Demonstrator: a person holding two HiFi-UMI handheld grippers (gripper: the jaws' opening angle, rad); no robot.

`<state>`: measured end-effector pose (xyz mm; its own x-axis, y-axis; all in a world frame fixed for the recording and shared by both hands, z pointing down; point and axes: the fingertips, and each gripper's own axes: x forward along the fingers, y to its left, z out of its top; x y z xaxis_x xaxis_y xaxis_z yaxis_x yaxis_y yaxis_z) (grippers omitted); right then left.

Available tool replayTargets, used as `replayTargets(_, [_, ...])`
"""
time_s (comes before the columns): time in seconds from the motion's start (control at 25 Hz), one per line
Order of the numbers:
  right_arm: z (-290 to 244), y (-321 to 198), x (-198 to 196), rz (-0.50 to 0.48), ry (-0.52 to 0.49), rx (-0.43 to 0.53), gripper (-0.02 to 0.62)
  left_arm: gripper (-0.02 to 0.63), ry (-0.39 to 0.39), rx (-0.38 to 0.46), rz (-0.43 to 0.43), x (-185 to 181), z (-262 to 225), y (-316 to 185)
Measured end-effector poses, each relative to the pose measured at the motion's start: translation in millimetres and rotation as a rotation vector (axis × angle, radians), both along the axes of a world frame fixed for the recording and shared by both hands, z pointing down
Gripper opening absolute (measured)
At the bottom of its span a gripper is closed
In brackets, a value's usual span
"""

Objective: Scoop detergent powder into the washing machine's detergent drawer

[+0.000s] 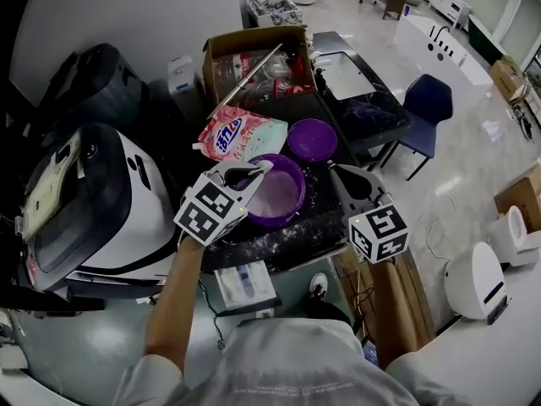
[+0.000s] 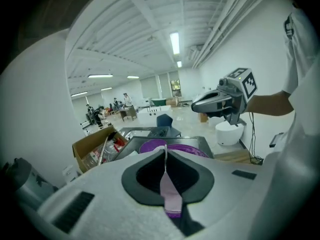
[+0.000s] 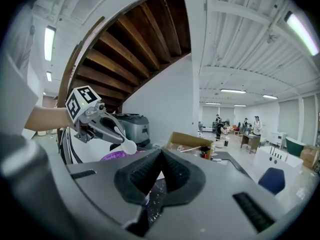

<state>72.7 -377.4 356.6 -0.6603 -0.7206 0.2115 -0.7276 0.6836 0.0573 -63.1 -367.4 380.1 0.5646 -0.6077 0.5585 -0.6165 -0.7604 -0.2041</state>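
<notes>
The left gripper's (image 1: 247,179) jaws are clamped on the thin handle of a spoon (image 3: 128,145), and its white head hangs over the left rim of the purple bowl (image 1: 301,197). The right gripper's (image 1: 341,176) jaws are together with nothing between them, just right of the bowl, above the powder-dusted bench (image 1: 254,245). White powder (image 1: 275,198) lies in the bowl. A purple lid (image 1: 312,138) sits just behind the bowl, with a detergent bag (image 1: 239,135) behind-left and a cardboard box (image 1: 254,57) farther behind. The washer (image 1: 93,201) stands left of the bowl; its drawer cannot be made out.
</notes>
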Motion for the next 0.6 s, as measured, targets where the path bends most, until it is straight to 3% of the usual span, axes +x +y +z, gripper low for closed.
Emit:
replayTargets(0.24, [15.4, -16.8, -3.6, -0.061, 0.004, -0.042, 0.005, 0.014, -0.197, -0.091, 0.027, 11.5, 44.7, -15.0])
replayTargets(0.44, [26.5, -29.6, 1.6, -0.077, 0.008, -0.076, 0.005, 0.014, -0.416, -0.117, 0.066, 14.6, 75.2, -24.1])
replayTargets(0.6, [32.3, -35.6, 9.4, -0.09, 0.018, -0.088, 0.005, 0.014, -0.463, -0.15, 0.07, 20.4, 89.5, -30.6])
